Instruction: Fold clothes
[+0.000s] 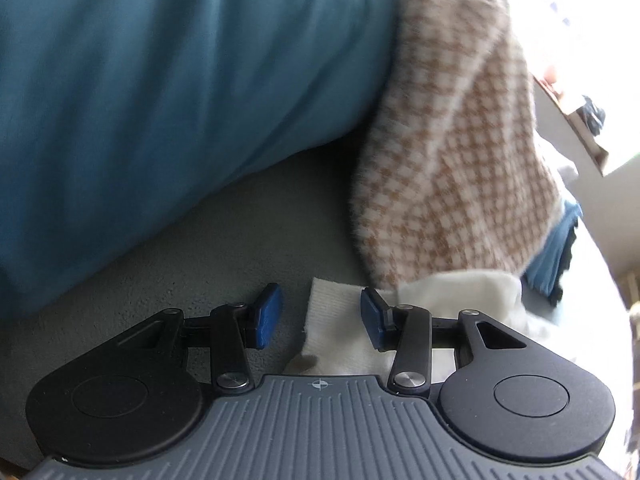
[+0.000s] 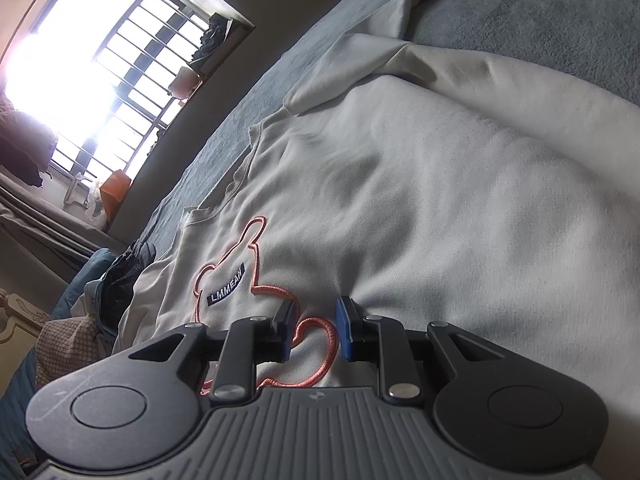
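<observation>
On the grey bed, a white sweatshirt (image 2: 400, 200) lies spread flat.
The right gripper (image 2: 316, 330) hovers released over its pink embroidery; the left gripper (image 1: 322, 316), fingers apart, straddles a white ribbed cuff (image 1: 340, 320).

Sweatshirt (image 2: 400, 200) flat on bed cover (image 2: 520, 20), sleeve (image 2: 352, 68) folded over top.
Clothes pile (image 2: 116, 284) at left edge; window (image 2: 100, 76) behind. Left view: cuff (image 1: 340, 320) btwn fingers, checked knit (image 1: 452, 152) just beyond.
</observation>
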The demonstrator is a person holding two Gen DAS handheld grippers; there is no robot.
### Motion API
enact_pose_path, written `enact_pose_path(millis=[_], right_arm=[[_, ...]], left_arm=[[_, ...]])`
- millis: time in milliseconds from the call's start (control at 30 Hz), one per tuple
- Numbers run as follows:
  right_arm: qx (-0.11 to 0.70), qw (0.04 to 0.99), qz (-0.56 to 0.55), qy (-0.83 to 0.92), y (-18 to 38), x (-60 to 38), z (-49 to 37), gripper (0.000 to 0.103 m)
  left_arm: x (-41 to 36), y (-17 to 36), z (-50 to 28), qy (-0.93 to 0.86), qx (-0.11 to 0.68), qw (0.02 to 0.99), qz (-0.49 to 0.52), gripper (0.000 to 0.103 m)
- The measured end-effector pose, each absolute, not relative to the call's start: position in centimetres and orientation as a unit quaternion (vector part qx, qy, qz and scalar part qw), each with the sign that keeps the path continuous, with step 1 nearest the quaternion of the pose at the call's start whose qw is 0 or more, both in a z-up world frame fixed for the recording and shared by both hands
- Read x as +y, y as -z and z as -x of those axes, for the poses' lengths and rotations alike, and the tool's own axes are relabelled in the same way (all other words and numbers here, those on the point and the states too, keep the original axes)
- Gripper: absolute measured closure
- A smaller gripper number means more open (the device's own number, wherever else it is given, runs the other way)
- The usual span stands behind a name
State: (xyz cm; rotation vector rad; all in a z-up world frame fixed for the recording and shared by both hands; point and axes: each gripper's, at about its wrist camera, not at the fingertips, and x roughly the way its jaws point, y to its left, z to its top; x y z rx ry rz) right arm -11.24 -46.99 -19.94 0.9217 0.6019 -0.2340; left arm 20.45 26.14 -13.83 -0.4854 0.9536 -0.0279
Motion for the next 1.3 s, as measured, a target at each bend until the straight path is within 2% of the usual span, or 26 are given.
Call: enact_pose_path(millis=[267,333,433,767,867,1100,1300], right_arm=[[0.283,0.846,-0.438,0.111,20.0,-46.9,11.2,0.08],[0.283,0.847,-0.437,0.111,20.0,-46.9,11.2,0.08],[0.282,0.847,-0.435,0.115,19.9,-46.7,11.1,0.08],[0.286,0.85,-0.428,0.116,19.8,-46.8,11.1,0.08],[0.286,0.85,-0.428,0.116,19.8,-46.8,11.0,0.08],[0.283,0.85,-0.43,0.115,19.9,-46.9,11.2,0.08],[0.284,0.85,-0.43,0.111,19.9,-47.0,11.2,0.08]], left_arm=[[22.4,13.8,-20.3,0.039,0.448,0.883,0.135,0.063],[20.8,13.6,-20.1,0.027,0.433,0.895,0.104,0.082],[19.3,11.7,-19.0,0.003,0.385,0.919,0.087,0.095],[16.8,2.0,-15.6,-0.08,0.188,0.978,0.049,0.096],[18.5,1.5,-16.5,-0.103,0.199,0.974,0.043,0.096],[21.8,5.8,-15.1,-0.157,0.271,0.949,0.027,0.096],[23.2,8.9,-16.8,-0.175,0.318,0.932,0.019,0.088]])
